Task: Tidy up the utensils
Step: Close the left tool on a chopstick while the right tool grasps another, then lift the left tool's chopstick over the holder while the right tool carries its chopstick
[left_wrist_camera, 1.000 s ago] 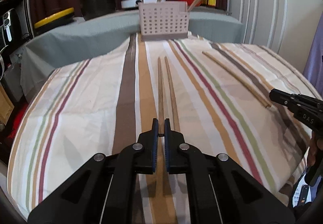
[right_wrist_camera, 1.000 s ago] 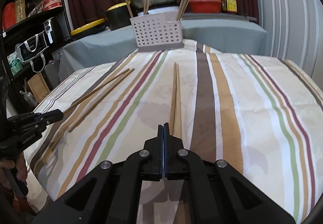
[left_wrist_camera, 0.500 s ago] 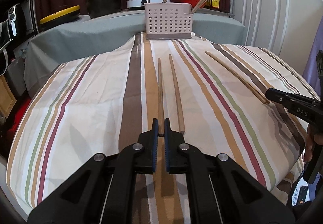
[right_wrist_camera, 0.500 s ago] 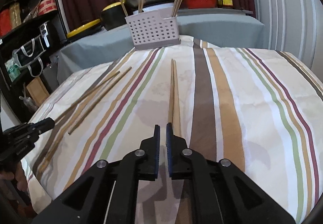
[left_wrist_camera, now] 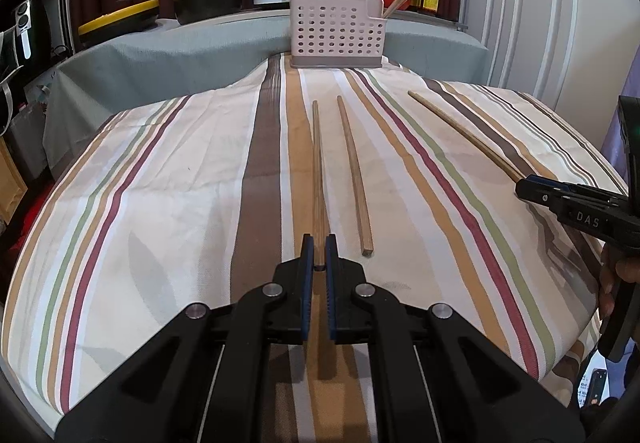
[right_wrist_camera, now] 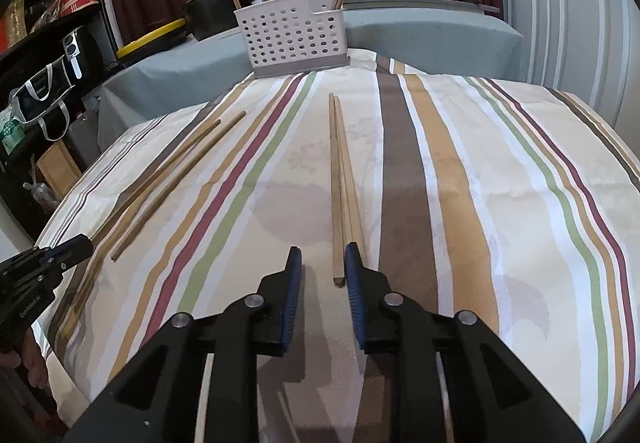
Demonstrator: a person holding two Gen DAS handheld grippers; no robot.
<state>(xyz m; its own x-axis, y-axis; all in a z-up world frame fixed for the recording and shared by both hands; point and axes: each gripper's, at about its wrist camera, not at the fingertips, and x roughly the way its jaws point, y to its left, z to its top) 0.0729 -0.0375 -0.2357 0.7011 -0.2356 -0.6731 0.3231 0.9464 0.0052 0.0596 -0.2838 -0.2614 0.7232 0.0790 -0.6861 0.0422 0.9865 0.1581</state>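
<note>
Wooden chopsticks lie on a striped cloth. My left gripper is shut on the near end of one chopstick; a second chopstick lies loose to its right. My right gripper is open, its jaws on either side of the near ends of a chopstick pair that lies flat. It shows at the right edge of the left wrist view. The white perforated utensil holder stands at the table's far end with several chopsticks in it; it also shows in the right wrist view.
The striped cloth covers the rounded table. Behind the holder, a grey-covered counter carries pots, a metal pan and a red bowl. A dark shelf with appliances stands at left; white cabinet doors at right.
My right gripper has opened from shut and now straddles the chopstick pair. My left gripper has stayed shut on its chopstick and drawn back; the second chopstick now lies apart from it.
</note>
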